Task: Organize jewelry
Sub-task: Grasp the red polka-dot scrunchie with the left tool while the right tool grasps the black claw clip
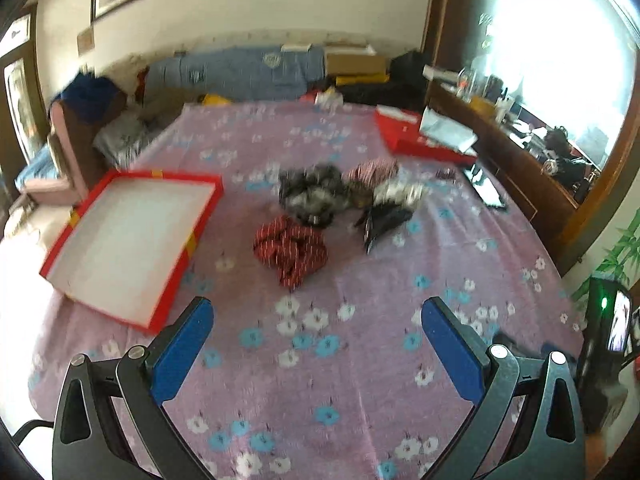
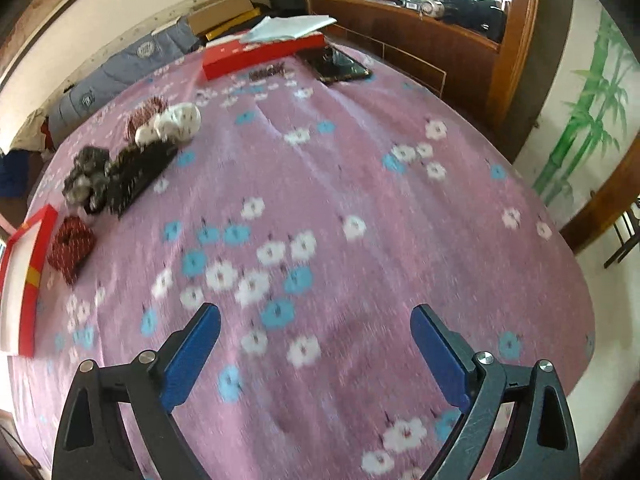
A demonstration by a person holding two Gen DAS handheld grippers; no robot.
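Red tray [image 1: 168,280] beside scrunchies [image 1: 290,254]; left gripper [image 1: 316,316], right gripper [image 2: 316,320] spread apart; no readable writing.

1. I counted five fabric scrunchies heaped on the bed: one dark red [image 1: 291,251], one grey-black [image 1: 310,192], one pink-striped [image 1: 374,169], one white [image 2: 178,122], one black [image 1: 386,219].
2. I saw two red boxes: an open tray [image 1: 132,240] and a lid [image 1: 416,138].
3. One dark tablet [image 2: 336,65] lay there.
4. One small dark piece [image 2: 267,71] was too blurred to name.

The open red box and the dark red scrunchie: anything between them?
Only flowered bedspread between open red box and dark red scrunchie, in the left wrist view.
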